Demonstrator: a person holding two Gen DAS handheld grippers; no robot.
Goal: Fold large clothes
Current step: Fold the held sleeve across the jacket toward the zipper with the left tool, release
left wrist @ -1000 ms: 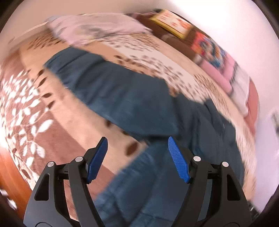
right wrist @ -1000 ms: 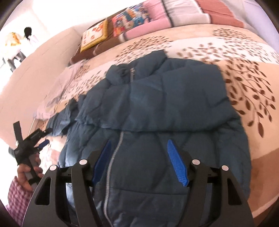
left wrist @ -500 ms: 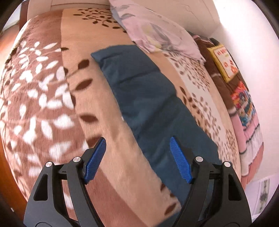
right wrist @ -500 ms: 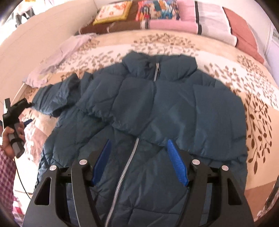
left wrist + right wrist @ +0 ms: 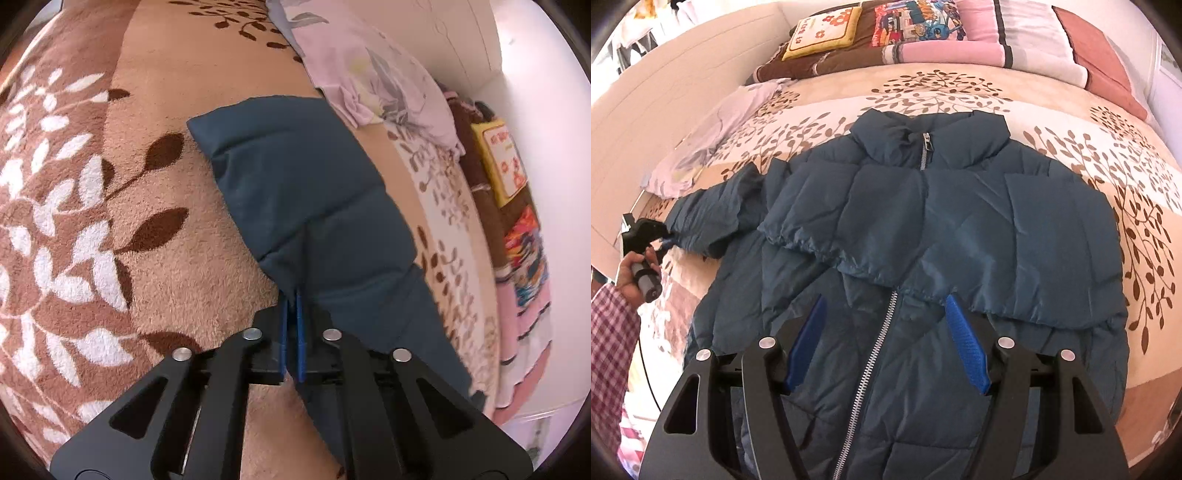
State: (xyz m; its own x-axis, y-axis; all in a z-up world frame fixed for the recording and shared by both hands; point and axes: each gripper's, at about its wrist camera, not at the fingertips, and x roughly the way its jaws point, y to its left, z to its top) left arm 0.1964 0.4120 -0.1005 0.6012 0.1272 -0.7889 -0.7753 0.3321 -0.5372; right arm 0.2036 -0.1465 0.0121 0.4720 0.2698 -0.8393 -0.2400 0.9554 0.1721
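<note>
Now left hand-held gripper [image 5: 291, 299] clamps jacket sleeve [image 5: 295, 192]; right hand-held gripper [image 5: 886, 343] open above jacket [image 5: 923, 229].

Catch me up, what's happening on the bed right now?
A person with a handheld gripper in each hand is folding a dark blue puffer jacket spread on the bed's leaf-patterned blanket. One sleeve already lies folded across the chest. The left gripper has shut on the other sleeve, which lies stretched out to the side. The right gripper hovers open over the zipper, holding nothing.
</note>
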